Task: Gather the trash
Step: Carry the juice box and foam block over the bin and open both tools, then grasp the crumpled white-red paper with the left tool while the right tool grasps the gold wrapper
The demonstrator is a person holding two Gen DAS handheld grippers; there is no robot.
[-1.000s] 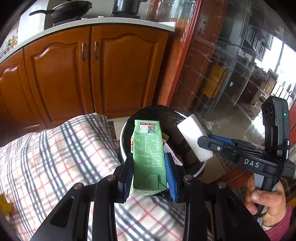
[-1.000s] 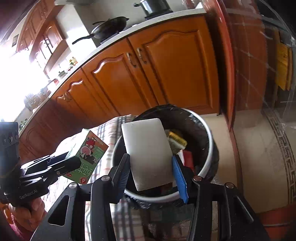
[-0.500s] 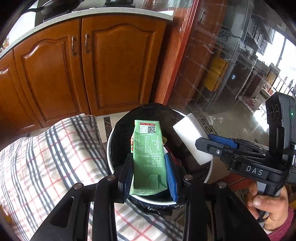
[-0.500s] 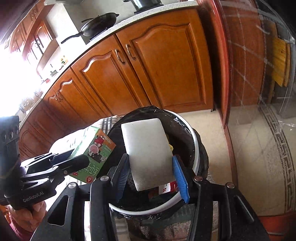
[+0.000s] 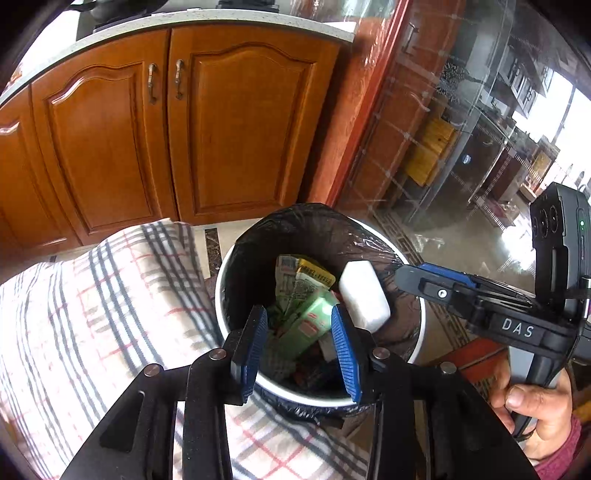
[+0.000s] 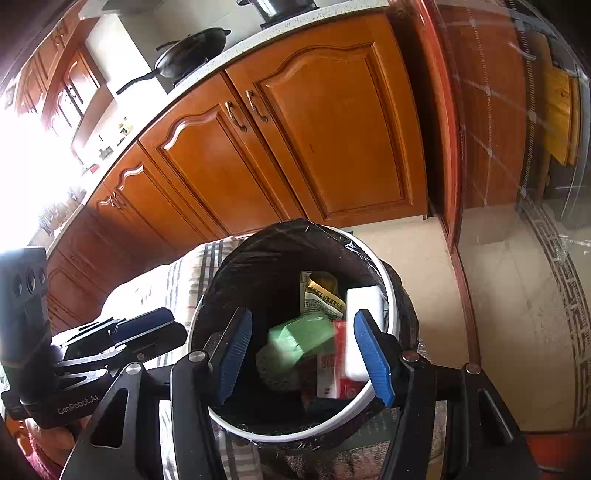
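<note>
Left wrist: carton below claw

Warm brown wooden cabinet doors with arched panels and curved metal handles fill twelve o'clock, under a pale speckled stone countertop. A black frying pan sits on it at eleven o'clock. A white cloth with red and grey checks spreads at eight o'clock. Beige floor tiles with a dark patterned border lie at three o'clock.
</note>
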